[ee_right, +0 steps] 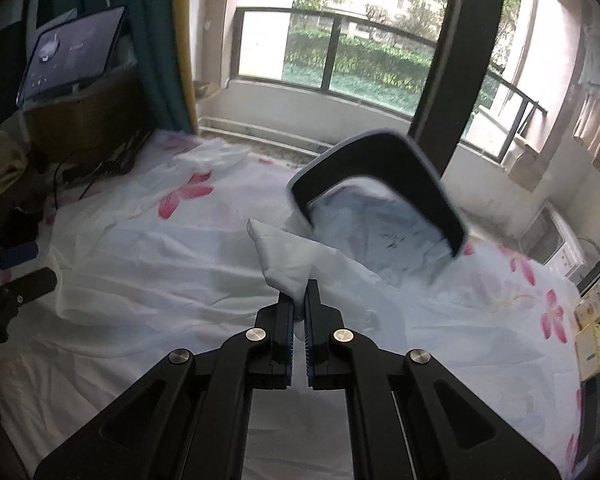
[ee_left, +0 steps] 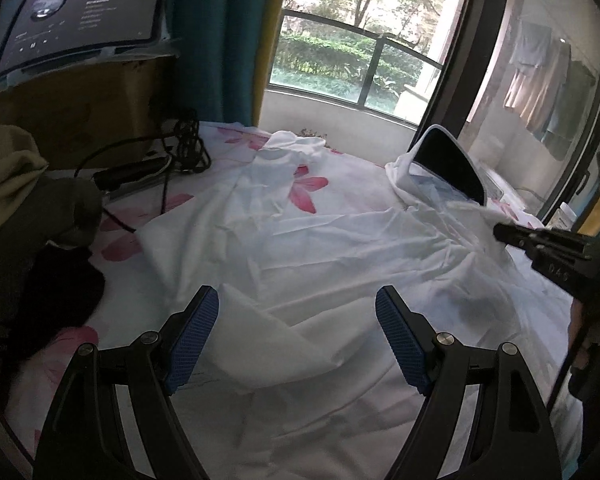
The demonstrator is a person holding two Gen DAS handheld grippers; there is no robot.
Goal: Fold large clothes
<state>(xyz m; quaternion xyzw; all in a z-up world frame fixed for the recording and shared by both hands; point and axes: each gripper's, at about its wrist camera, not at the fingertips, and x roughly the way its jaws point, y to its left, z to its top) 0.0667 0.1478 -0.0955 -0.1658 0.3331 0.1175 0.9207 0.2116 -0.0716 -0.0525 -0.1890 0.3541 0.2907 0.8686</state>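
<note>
Right gripper (ee_right: 299,304) pinches white garment (ee_left: 300,240) w/ dark collar (ee_right: 380,168); left gripper (ee_left: 298,344) spread, empty. Keep fabric taut, lay fold flat on bed sheet (ee_right: 520,320).

The right gripper (ee_right: 299,300) has its jaws pinched on a fold of the white garment (ee_right: 288,264), lifting it off the flowered bedsheet (ee_right: 500,308). The garment's dark collar (ee_right: 384,160) arches up beyond. The left gripper (ee_right: 28,284) shows at the left edge.

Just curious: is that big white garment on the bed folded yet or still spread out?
Mostly spread: the wrinkled white cloth garment lies across the floral bedsheet, one corner pinched up by the right claw.
</note>
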